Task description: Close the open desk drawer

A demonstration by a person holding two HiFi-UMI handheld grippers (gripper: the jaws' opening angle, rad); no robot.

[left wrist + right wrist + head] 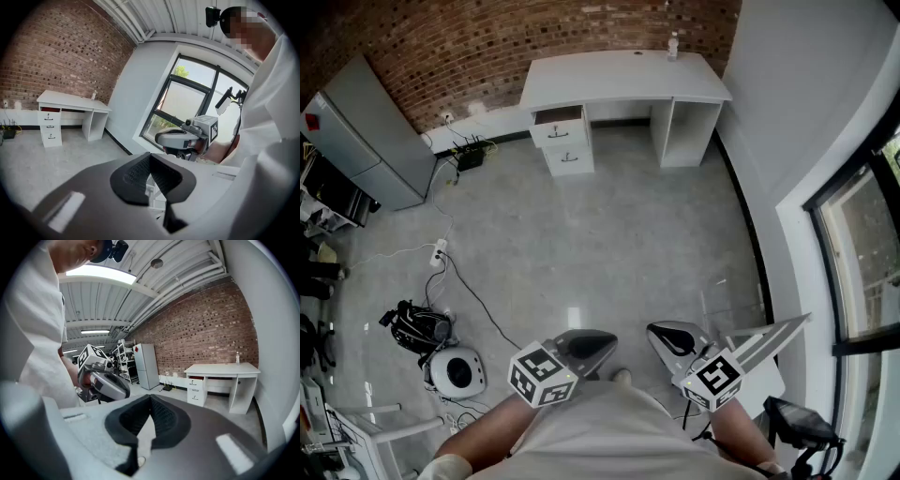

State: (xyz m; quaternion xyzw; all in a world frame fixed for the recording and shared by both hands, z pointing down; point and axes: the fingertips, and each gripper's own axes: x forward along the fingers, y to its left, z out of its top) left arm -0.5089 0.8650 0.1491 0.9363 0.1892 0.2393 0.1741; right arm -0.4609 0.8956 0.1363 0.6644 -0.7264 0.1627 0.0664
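brick wall (534, 37) at the far end, with bare grey floor (600, 234) running from it to my feet. white desk (623, 80) stands against the wall, well apart from me.

drawer (559, 127): top one of the stack under the desk's left end as i look at it. it is pulled out, and its dark inside shows behind its front. the drawers below look shut, but they're too small at this range to be sure.

left gripper (586, 349) and right gripper (673, 339) are low by my body and near each other. each has its jaws together with nothing between them.

progress: none that i can see. the drawer is open and neither gripper is near it. my guess at what's left: cross the floor, set a closed gripper against the front, and push until it's flush with the stack.

heading: the drawer front faces out into the room, toward me. its long axis runs along the desk's front edge, parallel to the wall. i judge it slides in at right angles to that, toward the brick.

small bottle (673, 45) on the desk's right end, clear of the job.
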